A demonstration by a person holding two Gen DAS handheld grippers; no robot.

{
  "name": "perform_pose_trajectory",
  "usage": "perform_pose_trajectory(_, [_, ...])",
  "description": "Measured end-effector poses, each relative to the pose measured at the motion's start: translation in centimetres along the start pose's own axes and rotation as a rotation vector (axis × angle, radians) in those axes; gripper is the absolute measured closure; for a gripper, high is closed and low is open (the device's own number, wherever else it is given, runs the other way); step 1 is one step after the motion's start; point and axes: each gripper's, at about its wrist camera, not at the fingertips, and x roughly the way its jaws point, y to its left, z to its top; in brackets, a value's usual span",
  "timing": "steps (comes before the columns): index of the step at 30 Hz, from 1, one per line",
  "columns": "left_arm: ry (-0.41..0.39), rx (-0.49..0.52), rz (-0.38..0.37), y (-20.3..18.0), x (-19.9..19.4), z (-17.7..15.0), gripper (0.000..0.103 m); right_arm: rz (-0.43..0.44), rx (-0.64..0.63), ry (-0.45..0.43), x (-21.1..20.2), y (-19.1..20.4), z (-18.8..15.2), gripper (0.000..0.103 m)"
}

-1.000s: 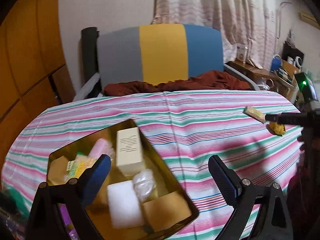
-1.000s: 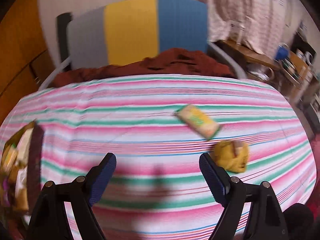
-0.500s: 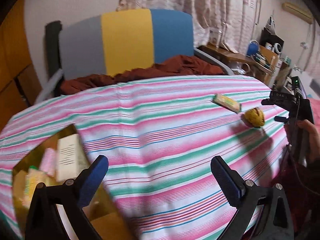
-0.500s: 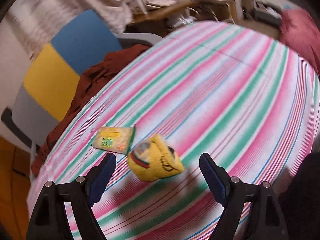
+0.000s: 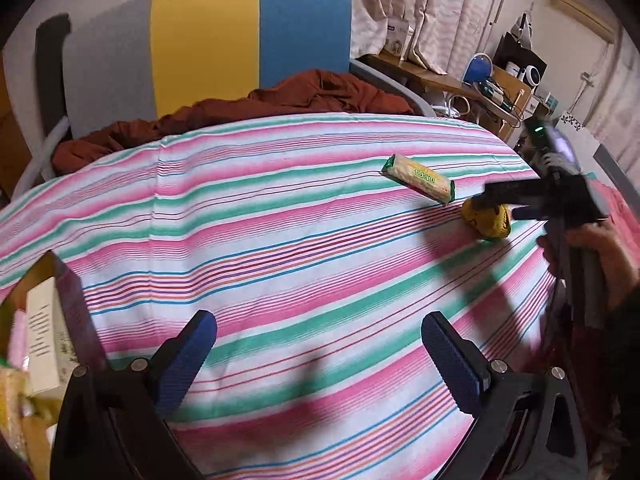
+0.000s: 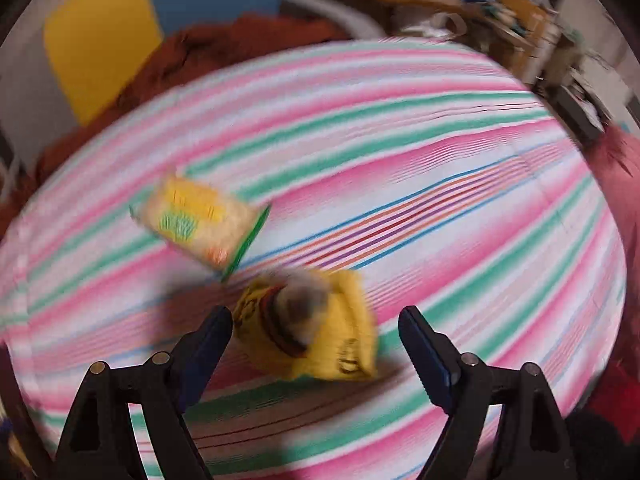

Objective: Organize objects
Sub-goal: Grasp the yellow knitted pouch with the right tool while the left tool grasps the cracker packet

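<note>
Left gripper (image 5: pixel 320 344) pointed steeply down, jaws spread wide, nothing between the blue pads (image 5: pixel 188 354). Right gripper (image 6: pixel 316 340) pitched more steeply down, jaws closing, pads not yet pressing on anything; view blurred. In the left view, the person's right hand (image 5: pixel 600 256) gripped its handle, dark sleeve below.

A lived-in home room: a tabletop (image 5: pixel 280 216) under a striped cloth, a grey, yellow and blue chair (image 5: pixel 208 40) at the far side, patterned curtains (image 5: pixel 432 8) behind, and, far right, a cluttered wooden desk (image 5: pixel 472 88), perhaps with small appliances.
</note>
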Motion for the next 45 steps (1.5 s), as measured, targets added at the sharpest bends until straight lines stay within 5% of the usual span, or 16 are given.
perform_pose_trajectory(1, [0.01,-0.006,-0.014,-0.1,0.5,0.3,0.0,0.013,0.013,0.001,0.4,-0.2,-0.2,0.041])
perform_pose_trajectory(4, [0.037,-0.04,-0.049,-0.2,1.9,1.3,0.0,0.05,0.045,-0.026,-0.4,-0.8,-0.4,0.05])
perform_pose_trajectory(14, [0.16,-0.124,-0.125,-4.3,9.3,7.9,0.0,0.16,0.277,-0.227,-5.5,-6.0,-0.6,0.05])
perform_pose_trajectory(27, [0.285,-0.319,-0.051,-10.5,19.9,16.0,0.0,0.343,0.373,-0.346,-7.9,-8.2,-0.8,0.05])
perform_pose_trajectory(38, [0.295,-0.107,0.084,-14.6,23.2,16.8,0.001,0.387,0.354,-0.344,-7.0,-7.9,-0.2,0.05])
perform_pose_trajectory(40, [0.273,-0.045,0.076,-14.4,22.3,16.0,0.009,0.383,0.344,-0.339,-6.9,-7.8,-0.1,0.05])
perform_pose_trajectory(42, [0.249,-0.004,0.075,-13.4,21.3,15.3,0.033,0.379,0.329,-0.333,-6.7,-7.5,0.0,0.05])
perform_pose_trajectory(45, [0.238,0.057,0.027,-11.3,19.6,14.2,0.053,0.372,0.296,-0.315,-6.3,-6.9,0.2,0.05])
